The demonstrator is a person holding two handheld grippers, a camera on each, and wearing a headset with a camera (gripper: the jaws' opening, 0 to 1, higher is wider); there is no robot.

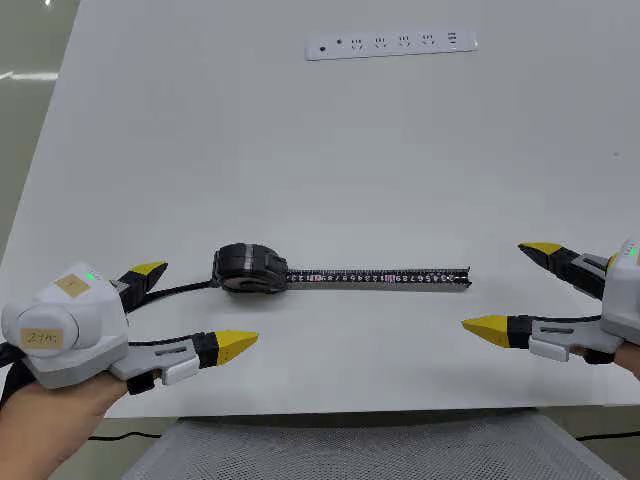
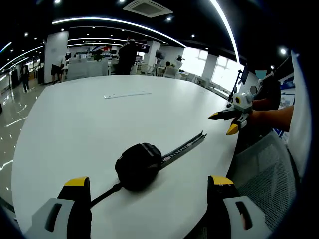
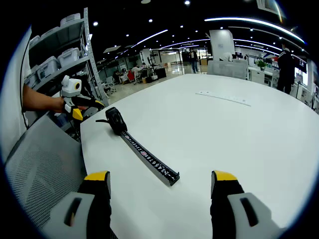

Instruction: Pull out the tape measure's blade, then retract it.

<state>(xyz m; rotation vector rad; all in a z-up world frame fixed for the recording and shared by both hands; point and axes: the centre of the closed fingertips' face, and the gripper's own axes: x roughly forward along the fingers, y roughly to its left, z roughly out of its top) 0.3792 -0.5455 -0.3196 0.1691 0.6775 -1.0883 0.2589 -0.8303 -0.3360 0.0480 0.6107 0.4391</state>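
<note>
The head view looks steeply down on the white table point(image 1: 300, 150) from its near edge, while the two gripper views skim low across it from opposite ends, both close to and sharing the tape measure point(image 2: 139, 166).

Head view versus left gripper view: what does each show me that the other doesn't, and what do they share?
Head view: the numbers on the blade are readable, and you get the left hand holding the left gripper. Left gripper view: the room beyond the table, with ceiling lights, windows and a standing person. Shared: the tape measure case with its blade out flat on the white table, the power strip at the far side, and the left gripper and right gripper, fingers open, neither touching the tape.
</note>
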